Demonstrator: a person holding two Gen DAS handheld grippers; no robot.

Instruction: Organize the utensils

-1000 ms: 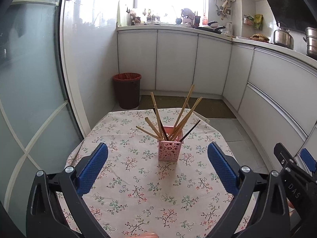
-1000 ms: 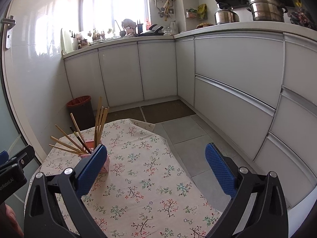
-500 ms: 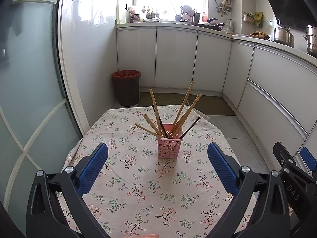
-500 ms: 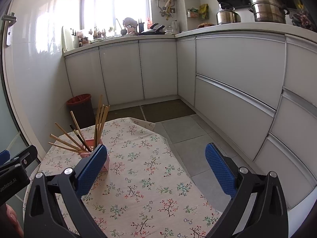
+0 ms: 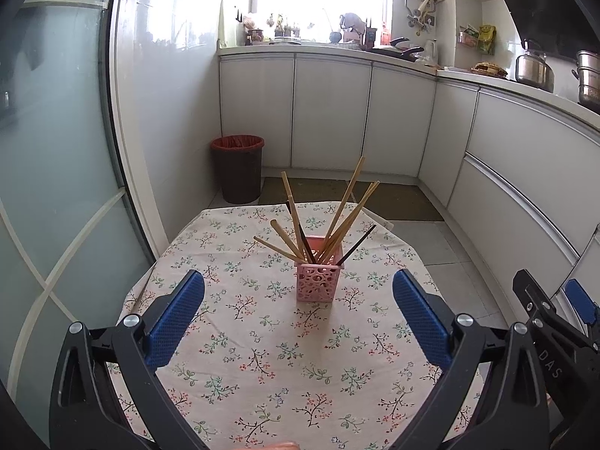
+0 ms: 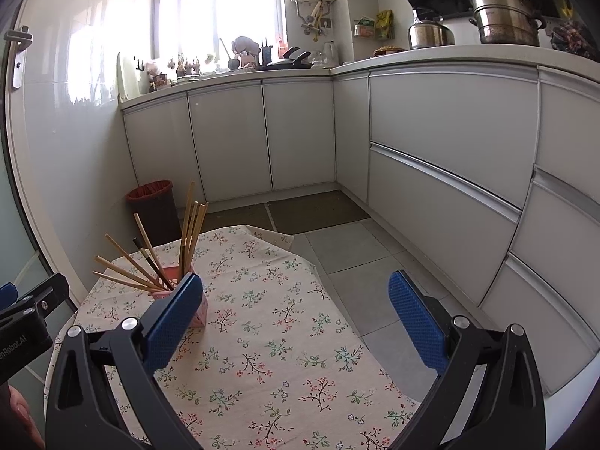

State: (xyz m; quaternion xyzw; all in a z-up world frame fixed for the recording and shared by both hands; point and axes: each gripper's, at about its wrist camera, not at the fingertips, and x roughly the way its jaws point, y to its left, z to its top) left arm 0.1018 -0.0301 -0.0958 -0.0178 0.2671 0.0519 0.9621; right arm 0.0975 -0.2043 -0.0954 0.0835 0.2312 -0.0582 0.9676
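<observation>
A pink perforated holder [image 5: 318,283] is seen standing upright near the middle of the desk [image 5: 262,356], which is covered by a flowered cloth. A loose bundle of chopsticks [image 5: 337,221] is held in it, fanned out at different angles; most are pale wood or bamboo, and two or three are dark. No chopstick is seen lying on the cloth.

The left tongs [image 5: 298,311] are held spread wide and empty, above the cloth on the near side of the holder and apart from it. The right tongs [image 6: 296,311] are likewise spread and empty, off to the holder's right; in the right wrist view the holder [image 6: 187,300] is partly hidden behind one blue pad [image 6: 172,322].

The chopsticks are judged to be light, stiff and thin, with a smooth finish that may let them slip or pivot between flat pads. A hold on the upper shaft, well above the rim, across the stick's width, would be favoured. The holder looks to be thin plastic and very light, so it may tip or slide when a leaning stick is pulled sideways; it could be steadied by its side walls. Whether the dark sticks are lacquered cannot quite be told from these views.
</observation>
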